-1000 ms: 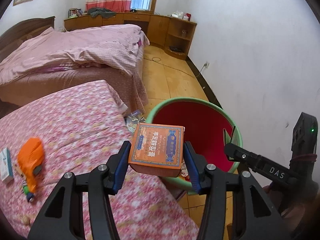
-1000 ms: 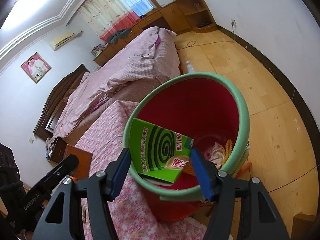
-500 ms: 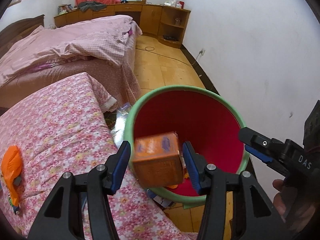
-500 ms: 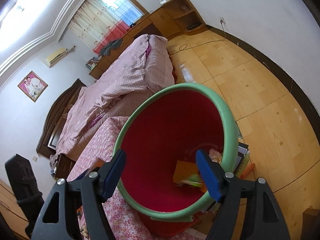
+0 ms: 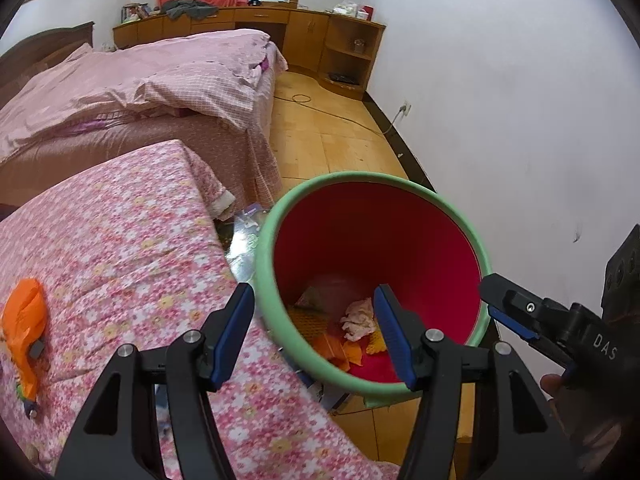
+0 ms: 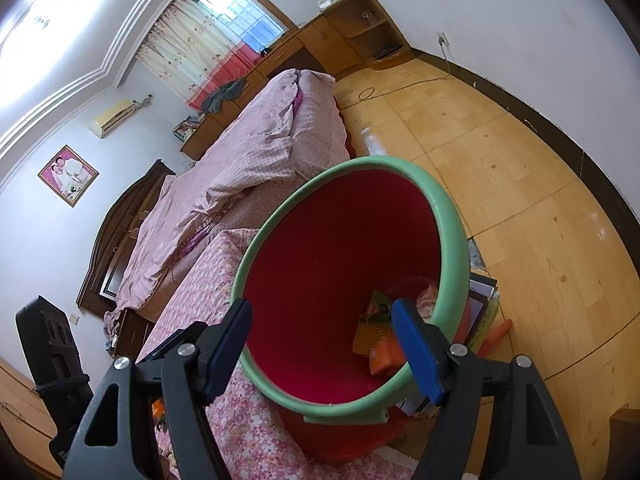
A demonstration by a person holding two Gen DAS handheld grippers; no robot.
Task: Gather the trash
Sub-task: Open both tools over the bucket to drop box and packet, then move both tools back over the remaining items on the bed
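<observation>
A red bin with a green rim (image 5: 280, 312) (image 6: 452, 248) stands on the floor against the flowered bed. In its bottom lie a white crumpled tissue (image 5: 360, 318), orange and yellow boxes (image 5: 336, 350) (image 6: 384, 356) and other wrappers. My left gripper (image 5: 314, 332) hangs over the bin's near rim, its jaws opening with nothing between them. My right gripper (image 6: 324, 344) is over the bin too, open and empty; in the left wrist view my right gripper (image 5: 508, 312) shows at the right edge. An orange bag (image 5: 24, 320) lies on the flowered cover.
The flowered bedcover (image 5: 120, 248) fills the lower left. A second bed with a pink quilt (image 5: 132, 80) lies behind it. Books or magazines (image 6: 484, 308) are stacked on the wooden floor beside the bin. A white wall (image 5: 520, 120) is on the right.
The left gripper let go of the orange box, which dropped into the bin. The right gripper released the green coil box into the bin. Both grippers opened wider.
</observation>
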